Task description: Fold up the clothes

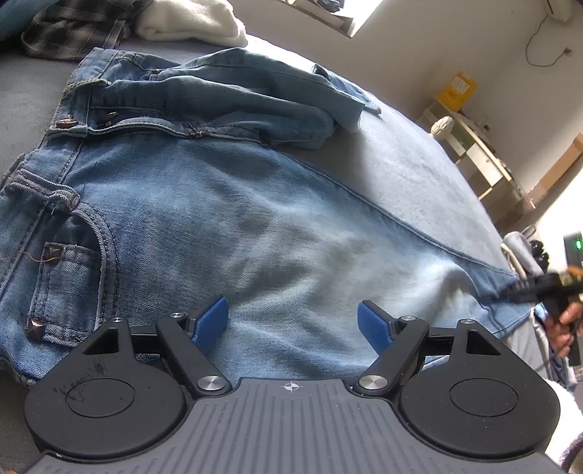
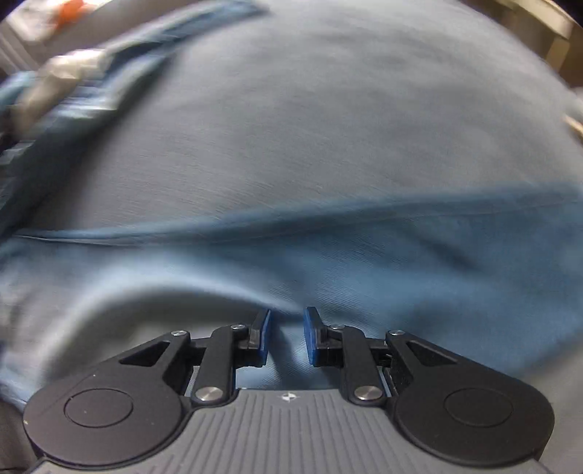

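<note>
Light blue jeans lie flat on a grey-blue bed, waistband at the left. One leg is bunched up behind the fly. My left gripper hovers over the thigh, jaws wide apart and empty. At the far right, a hand holds my blurred right gripper at the far end of the other leg. In the right wrist view, the jeans leg crosses the lower frame. A raised fold of denim runs into the narrow gap of my right gripper, whose pads pinch it.
A plaid shirt and a white garment lie at the back left of the bed. A low shelf stands by the wall on the right. Bare bed cover stretches beyond the leg.
</note>
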Motion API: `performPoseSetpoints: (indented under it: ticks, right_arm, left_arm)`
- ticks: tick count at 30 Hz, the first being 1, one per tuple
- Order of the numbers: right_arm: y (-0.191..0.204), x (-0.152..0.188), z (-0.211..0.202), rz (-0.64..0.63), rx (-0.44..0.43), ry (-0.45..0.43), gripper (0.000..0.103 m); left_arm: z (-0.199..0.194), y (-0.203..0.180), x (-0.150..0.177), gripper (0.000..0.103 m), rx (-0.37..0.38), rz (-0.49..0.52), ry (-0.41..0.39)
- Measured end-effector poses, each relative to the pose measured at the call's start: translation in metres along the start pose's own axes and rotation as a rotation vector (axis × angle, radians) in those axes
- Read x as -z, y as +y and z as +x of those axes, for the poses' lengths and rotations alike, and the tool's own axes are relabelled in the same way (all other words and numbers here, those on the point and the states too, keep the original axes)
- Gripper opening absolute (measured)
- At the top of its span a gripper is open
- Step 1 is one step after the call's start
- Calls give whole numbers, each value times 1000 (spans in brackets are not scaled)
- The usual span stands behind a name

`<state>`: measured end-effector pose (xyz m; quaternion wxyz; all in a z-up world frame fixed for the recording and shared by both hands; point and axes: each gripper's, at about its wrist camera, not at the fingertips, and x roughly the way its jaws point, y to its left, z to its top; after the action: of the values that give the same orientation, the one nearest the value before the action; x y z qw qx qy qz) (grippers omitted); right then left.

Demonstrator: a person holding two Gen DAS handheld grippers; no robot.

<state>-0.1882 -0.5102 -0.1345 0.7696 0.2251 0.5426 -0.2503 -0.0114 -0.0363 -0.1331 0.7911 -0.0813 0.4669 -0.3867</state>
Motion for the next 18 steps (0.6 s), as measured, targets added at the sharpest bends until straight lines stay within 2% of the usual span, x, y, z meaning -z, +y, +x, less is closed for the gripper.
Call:
performPoseSetpoints:
  ticks: [2,6,10,12,14,16,18]
  right_arm:
    - [-23,11,-7,50,70,48,21]
    - [-28,15,-27,101,93,34,22]
    - [39,4,-32,-9,-123,-16,22]
    - [79,0,-21,-97,-194,-3,22]
    - [106,0,-6,-179,-202,25,22]
    - [111,2,9,-202,-195,105,23]
    - [106,15,7,-218,-197,166,23]
  left_arm:
    - [0,1,0,79,6,-3,-2]
    - [-1,0,1,79,11,4,-3]
    - [-1,0,0,79,7,3,1]
    - [-1,0,0,79,6,-1,3]
    - [-2,1,0,79,9,-3,3]
    - [-2,2,1,79,16,0,5]
    - [-2,4,0,79,24,-3,8]
